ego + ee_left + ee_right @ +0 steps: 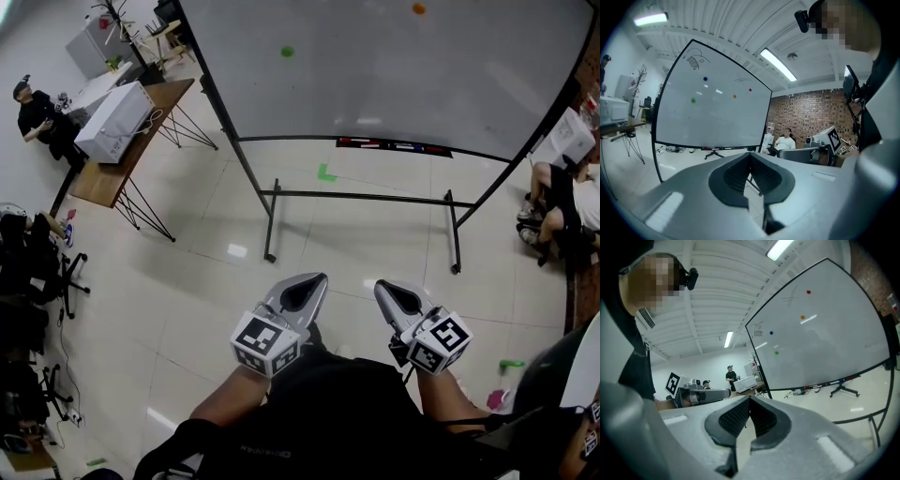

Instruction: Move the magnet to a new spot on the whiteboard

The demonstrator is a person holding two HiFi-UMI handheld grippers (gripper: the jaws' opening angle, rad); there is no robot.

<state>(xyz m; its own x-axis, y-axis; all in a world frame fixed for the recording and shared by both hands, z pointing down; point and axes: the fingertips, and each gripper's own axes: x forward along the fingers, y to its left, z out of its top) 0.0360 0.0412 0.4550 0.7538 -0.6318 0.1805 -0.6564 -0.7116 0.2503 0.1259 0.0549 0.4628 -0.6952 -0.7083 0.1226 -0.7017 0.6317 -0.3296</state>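
The left tongs (750, 155) are pressed together with nothing between them, and the right tongs (750, 400) likewise, tips meeting on air. Both are held low, side by side in front of the person, well apart from the large white whiteboard (394, 84) on its black tubular stand. On its face sit a small round green magnet (287, 52) and a small round orange magnet (418, 8), with a blue magnet (705, 78) and a red magnet (750, 89) higher up. This looks like the approach step, with no magnet reached yet. Next, one pair must come up to the board, spread, and pinch a magnet by its rim.
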